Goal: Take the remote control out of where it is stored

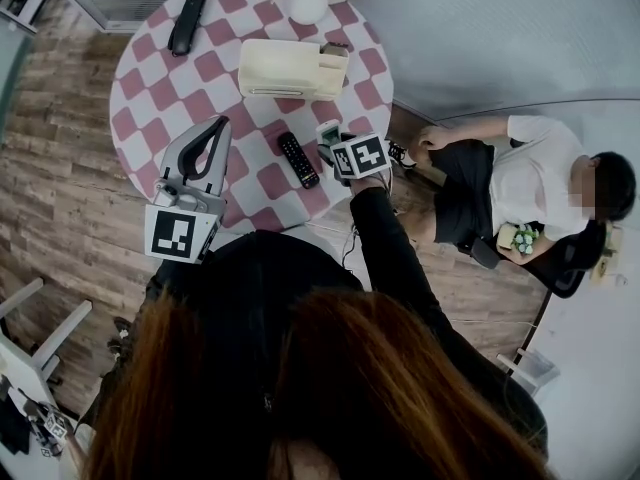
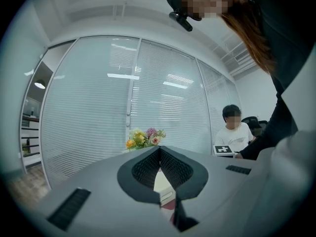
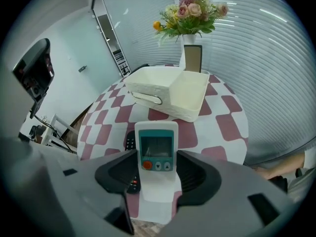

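While my right gripper (image 3: 157, 173) clamps it by both long edges, the white remote (image 3: 157, 151) stands upright between the ribbed black pads. It's a smooth plastic slab with rounded corners, a teal face, a grey screen and one round orange button. It's out of the box and held over the near part of the table, clear of the cloth.

Just below it a slim black remote (image 1: 298, 159) lies flat on the cloth, its small buttons peeking past my left-hand pad. Beyond that sits the cream box (image 3: 168, 95), rectangular and thin-walled, split by a partition inside, with a metal loop handle on its side. Behind the box is a white vase (image 3: 189, 39) of pink, yellow and orange flowers (image 3: 190, 13).

Under everything is the round table (image 1: 150, 98), draped in a pink-and-white checked cloth. A second black remote (image 1: 187, 23) rests at its far edge.

My left gripper (image 2: 159, 164) hangs over the near side of the table, jaws pressed together with nothing between the dimpled pads.

A person (image 1: 525, 183) in a white top sits off to the right.
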The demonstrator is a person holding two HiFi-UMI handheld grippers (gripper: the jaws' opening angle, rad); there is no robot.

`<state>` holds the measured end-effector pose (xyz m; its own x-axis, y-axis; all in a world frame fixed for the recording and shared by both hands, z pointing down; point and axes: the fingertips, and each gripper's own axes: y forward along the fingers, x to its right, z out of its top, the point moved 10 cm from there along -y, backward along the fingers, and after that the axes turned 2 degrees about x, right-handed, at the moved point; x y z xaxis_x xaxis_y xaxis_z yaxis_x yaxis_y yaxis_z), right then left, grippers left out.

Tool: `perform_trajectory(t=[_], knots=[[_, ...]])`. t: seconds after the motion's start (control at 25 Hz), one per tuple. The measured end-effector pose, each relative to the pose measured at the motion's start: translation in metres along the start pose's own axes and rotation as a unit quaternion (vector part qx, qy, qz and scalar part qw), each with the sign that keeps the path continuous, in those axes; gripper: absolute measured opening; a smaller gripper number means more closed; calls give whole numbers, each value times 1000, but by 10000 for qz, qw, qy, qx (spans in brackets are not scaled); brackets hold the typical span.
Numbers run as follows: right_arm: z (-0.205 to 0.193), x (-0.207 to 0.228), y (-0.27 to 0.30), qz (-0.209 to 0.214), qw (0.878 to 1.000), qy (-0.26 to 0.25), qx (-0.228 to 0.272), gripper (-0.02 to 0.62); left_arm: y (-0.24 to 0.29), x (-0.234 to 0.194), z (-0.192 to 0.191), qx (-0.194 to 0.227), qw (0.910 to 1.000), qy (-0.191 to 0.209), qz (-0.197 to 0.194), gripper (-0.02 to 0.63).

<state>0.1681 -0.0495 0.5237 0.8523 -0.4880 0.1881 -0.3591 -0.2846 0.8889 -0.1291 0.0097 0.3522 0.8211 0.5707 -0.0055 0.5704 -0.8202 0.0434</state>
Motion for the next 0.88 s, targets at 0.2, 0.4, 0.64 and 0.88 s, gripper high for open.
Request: perform_trajectory(t=[0.2, 0.4, 0.64, 0.88], knots=[[8, 4, 21, 15, 9997, 33, -223, 252, -2, -2, 1, 3, 10000, 17, 35, 9], [14, 6, 43, 48, 9993, 109, -368, 250, -4, -3, -1, -3, 9999, 3, 102, 9], [10, 11, 65, 14, 9980, 210, -588, 247, -6, -4, -2, -37, 9999, 10, 161, 9], [10, 10, 65, 16, 9980, 259, -576, 249, -7, -6, -3, -53, 9998, 5, 209, 9]])
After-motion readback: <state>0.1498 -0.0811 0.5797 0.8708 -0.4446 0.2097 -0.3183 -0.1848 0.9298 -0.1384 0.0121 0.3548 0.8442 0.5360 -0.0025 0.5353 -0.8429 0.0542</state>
